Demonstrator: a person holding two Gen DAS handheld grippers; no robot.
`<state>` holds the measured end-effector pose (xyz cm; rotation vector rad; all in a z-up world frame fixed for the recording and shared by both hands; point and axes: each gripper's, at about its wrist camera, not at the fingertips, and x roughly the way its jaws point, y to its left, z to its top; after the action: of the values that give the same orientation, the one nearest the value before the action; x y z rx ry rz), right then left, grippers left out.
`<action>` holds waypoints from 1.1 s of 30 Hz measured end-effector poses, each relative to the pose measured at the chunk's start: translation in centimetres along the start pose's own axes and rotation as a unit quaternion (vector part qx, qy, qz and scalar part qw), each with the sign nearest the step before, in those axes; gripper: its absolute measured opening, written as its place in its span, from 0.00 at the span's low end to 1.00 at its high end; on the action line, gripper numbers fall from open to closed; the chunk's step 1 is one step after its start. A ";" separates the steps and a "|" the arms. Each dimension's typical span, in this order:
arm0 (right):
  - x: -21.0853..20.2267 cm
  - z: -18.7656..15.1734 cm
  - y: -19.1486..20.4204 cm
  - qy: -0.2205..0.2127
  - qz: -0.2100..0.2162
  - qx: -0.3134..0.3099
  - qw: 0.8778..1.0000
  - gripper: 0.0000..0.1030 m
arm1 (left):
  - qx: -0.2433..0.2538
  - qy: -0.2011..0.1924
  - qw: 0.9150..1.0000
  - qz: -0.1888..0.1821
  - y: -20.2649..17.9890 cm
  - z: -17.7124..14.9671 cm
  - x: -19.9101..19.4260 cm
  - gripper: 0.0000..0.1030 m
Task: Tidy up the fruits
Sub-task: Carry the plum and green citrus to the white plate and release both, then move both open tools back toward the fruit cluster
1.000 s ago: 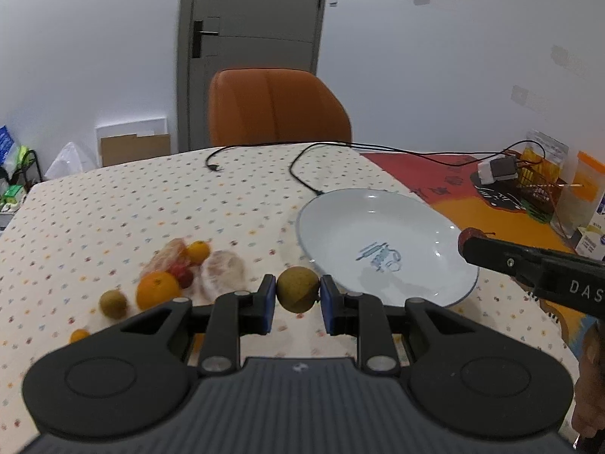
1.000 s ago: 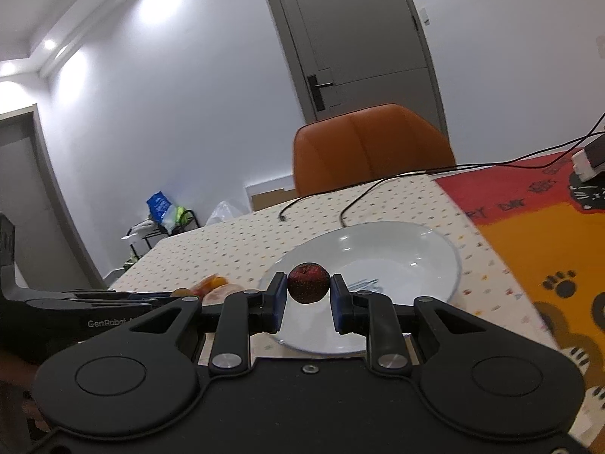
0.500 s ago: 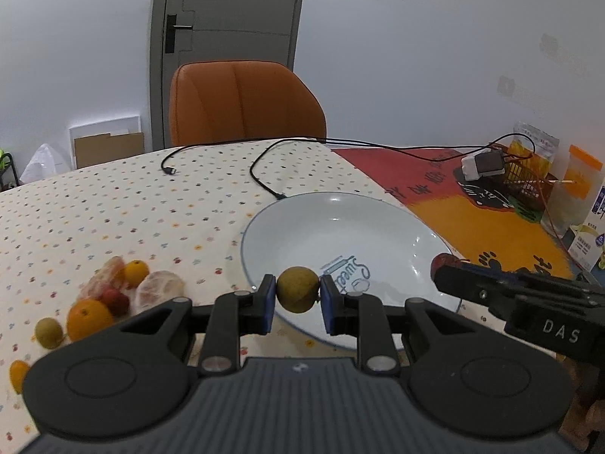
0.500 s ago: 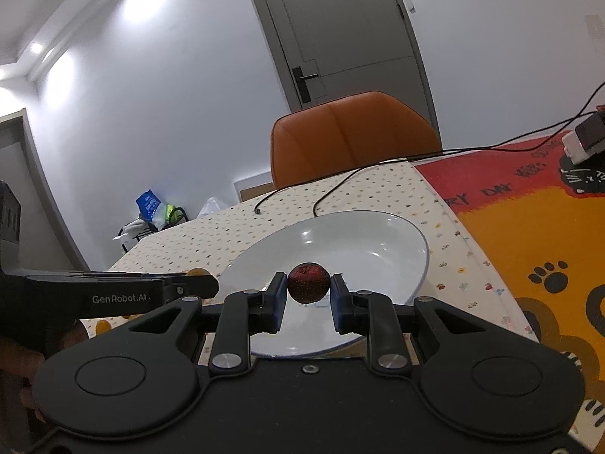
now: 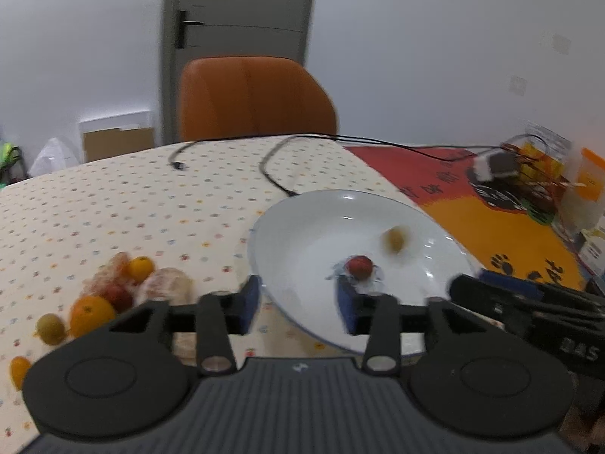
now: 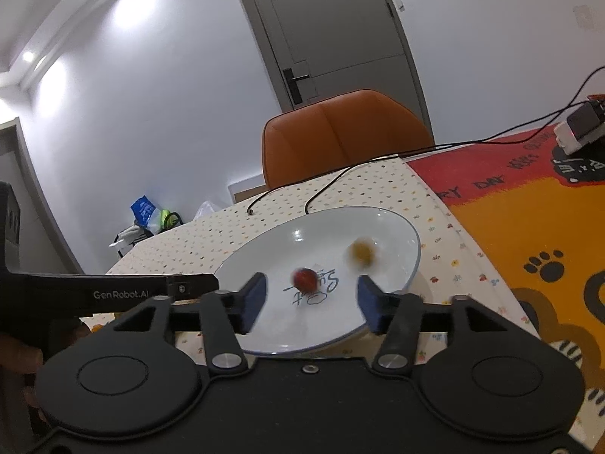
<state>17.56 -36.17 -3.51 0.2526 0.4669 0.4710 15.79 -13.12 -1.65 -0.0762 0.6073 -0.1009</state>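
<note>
Left hand-held gripper (image 5: 298,304): jaws spread, nothing between, over near rim of plate (image 5: 287,302).
Right hand-held gripper (image 6: 311,304): jaws spread, nothing held, also at plate's near rim.
Plate: on tabletop (image 5: 113,204), near the seam w/ the red-orange mat. Holds 2 fruits: red fruit (image 5: 359,266) at centre, brown-yellow fruit (image 5: 394,239) toward far right rim; both blurred, can't tell if settled.
Fruit pile (image 5: 113,291): oranges, small greenish fruit, peeled-looking pieces; on tabletop toward its left edge, well apart from plate.
Key relation: pile lies left of left hand-held gripper, near-level w/ its tips; left is clearly nearer, right sits across the plate. Next pick prob. left's. Fruits round, no long axis to align.
</note>
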 end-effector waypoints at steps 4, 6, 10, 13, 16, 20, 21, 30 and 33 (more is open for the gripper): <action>-0.2 -0.4 0.5 -0.002 -0.001 0.006 1.000 0.79 | -0.011 -0.022 1.000 0.018 0.9 -0.2 -1.1 0.77; -0.1 -0.5 0.9 0.000 0.003 0.007 1.000 0.85 | -0.013 -0.029 0.999 0.023 1.4 -0.3 -1.6 0.82; -0.1 -0.6 1.9 -0.003 0.008 0.006 1.000 0.93 | -0.029 -0.035 0.998 0.035 2.7 -0.4 -2.5 0.85; -0.2 -0.6 2.7 -0.010 0.011 -0.003 1.000 0.98 | -0.037 -0.040 0.997 0.047 3.7 -0.6 -3.2 0.89; -0.2 -0.5 3.2 -0.011 0.016 -0.006 1.000 1.00 | -0.048 -0.046 0.996 0.053 4.9 -0.8 -4.0 0.90; -0.2 -0.4 3.8 -0.004 0.028 0.003 1.000 1.00 | -0.062 -0.050 0.995 0.064 6.4 -1.1 -5.0 0.90; -0.1 -0.3 3.9 -0.001 0.028 0.006 1.000 1.00 | -0.067 -0.052 0.994 0.066 6.9 -1.1 -5.3 0.90; 0.6 -0.8 6.1 0.003 0.014 -0.006 1.000 1.00 | -0.095 -0.061 0.990 0.090 10.0 -1.8 -7.5 0.91; 0.6 -0.9 6.5 0.002 0.014 -0.004 1.000 1.00 | -0.104 -0.062 0.989 0.088 10.9 -1.9 -8.1 0.91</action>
<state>15.15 -30.10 -2.35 0.2504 0.4661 0.5002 8.86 -1.47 0.30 -0.2281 0.4953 0.1389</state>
